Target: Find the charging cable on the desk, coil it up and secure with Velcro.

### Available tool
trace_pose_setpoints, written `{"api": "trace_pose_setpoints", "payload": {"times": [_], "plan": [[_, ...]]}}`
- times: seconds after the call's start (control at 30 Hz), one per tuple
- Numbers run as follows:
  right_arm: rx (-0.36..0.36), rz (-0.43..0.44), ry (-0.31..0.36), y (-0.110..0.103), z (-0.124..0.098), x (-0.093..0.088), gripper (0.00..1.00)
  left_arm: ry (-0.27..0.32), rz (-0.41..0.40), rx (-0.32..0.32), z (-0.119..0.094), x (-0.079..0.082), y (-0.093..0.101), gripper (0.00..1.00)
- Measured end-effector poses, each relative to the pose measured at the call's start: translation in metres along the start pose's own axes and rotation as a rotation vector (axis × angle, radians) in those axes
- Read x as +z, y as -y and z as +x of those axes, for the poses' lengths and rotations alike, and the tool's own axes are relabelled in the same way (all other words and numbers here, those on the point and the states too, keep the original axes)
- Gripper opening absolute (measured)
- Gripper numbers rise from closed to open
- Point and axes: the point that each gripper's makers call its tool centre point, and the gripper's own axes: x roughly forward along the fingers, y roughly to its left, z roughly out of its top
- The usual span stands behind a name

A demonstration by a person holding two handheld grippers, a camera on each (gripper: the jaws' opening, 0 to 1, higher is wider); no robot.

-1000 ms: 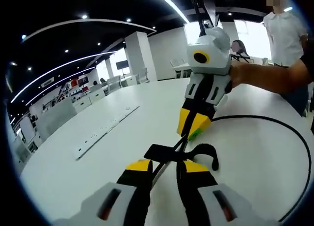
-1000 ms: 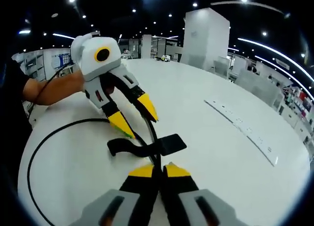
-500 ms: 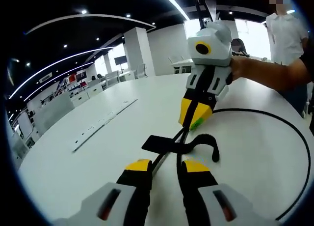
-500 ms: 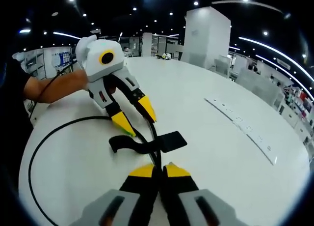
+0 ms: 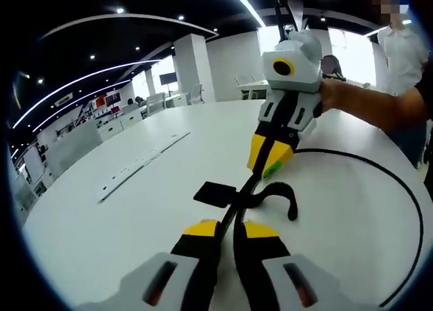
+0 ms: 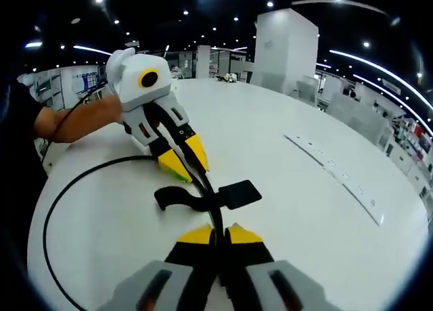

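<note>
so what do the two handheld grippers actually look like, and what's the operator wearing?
Both match: the left gripper and the right gripper each have a white moulded housing with a round black lens ringed in yellow, black jaw arms and yellow wedge tips, one tip edged in green. In their own views the jaw bases are grey with dark slots. A thin black lead runs along the forearm by the black short sleeve.

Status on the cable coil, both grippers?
Left gripper and right gripper both shut on cable. Velcro strap open, flat on table. Nothing in the way.
</note>
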Motion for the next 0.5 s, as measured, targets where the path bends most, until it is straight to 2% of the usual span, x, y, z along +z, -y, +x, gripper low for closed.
{"api": "trace_pose_setpoints", "payload": {"times": [0.2, 0.4, 0.5], "plan": [[-0.009, -0.013, -0.009, -0.0020, -0.0023, -0.0011, 0.08, -0.003, -0.011, 0.009, -0.0007, -0.0016, -0.0045, 0.10], [-0.038, -0.038, -0.010, -0.0001, -0.0058, -0.0016, 0.13, -0.017, 0.023, 0.014, -0.0009, -0.0008, -0.0029, 0.10], [-0.040, -0.068, 0.000, -0.0080, -0.0092, 0.0005, 0.12, -0.022, 0.027, 0.017, -0.0011, -0.0006, -0.0022, 0.10]]}}
